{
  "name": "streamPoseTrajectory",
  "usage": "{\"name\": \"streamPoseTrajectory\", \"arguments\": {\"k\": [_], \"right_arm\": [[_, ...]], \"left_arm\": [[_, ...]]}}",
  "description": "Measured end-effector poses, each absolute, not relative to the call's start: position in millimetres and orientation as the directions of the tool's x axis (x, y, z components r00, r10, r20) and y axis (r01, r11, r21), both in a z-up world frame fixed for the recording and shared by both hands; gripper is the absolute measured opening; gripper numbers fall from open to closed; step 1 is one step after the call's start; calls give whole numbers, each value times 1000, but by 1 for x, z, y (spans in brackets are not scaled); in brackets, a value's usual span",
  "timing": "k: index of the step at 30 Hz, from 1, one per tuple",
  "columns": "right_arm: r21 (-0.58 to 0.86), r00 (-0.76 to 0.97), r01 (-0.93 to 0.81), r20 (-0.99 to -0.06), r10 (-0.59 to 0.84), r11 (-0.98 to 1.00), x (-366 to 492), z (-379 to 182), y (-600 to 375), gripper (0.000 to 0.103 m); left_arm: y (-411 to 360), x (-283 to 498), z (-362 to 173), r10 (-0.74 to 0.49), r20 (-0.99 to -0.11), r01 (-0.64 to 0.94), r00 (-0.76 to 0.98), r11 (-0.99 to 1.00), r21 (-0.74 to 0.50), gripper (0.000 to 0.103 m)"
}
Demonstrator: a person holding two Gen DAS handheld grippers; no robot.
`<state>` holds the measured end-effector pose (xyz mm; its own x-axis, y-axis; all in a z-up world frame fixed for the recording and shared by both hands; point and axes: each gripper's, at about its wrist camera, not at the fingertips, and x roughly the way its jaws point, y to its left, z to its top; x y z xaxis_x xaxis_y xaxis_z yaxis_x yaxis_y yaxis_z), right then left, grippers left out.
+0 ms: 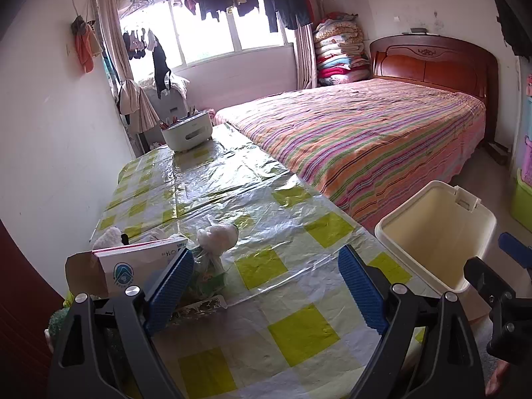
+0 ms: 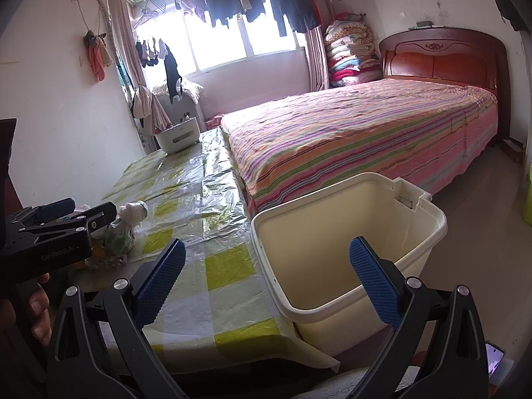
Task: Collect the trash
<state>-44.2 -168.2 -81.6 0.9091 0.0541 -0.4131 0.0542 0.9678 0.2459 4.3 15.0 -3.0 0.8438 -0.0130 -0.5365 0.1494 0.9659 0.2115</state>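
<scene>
A knotted white plastic bag [image 1: 217, 236] and crumpled green wrapper [image 1: 207, 274] are lying near the table's [image 1: 299, 329] left edge, beside the open cream bin [image 1: 439, 232].

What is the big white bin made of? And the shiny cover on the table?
The bin looks like smooth cream plastic: thin moulded rim, even matte walls. The table cover seems to be thin plastic sheet: it crinkles and glares under the window light, with printed green squares.

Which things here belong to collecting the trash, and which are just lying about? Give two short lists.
Job:
- bin, empty, beside the table
- knotted bag on the table
- green wrapper
- left tongs and right tongs, both open

Lying about:
- book
- white appliance at the far end
- bed
- folded quilts
</scene>
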Motion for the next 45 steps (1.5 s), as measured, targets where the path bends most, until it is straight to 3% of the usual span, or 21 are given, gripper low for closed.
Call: {"name": "streamPoseTrajectory", "arguments": {"k": [45], "right_arm": [[253,904,41,-421,72,967,-42,-85,-167,97]], "left_arm": [[11,1,-5,-9,-539,158,842,960,231,86]]}}
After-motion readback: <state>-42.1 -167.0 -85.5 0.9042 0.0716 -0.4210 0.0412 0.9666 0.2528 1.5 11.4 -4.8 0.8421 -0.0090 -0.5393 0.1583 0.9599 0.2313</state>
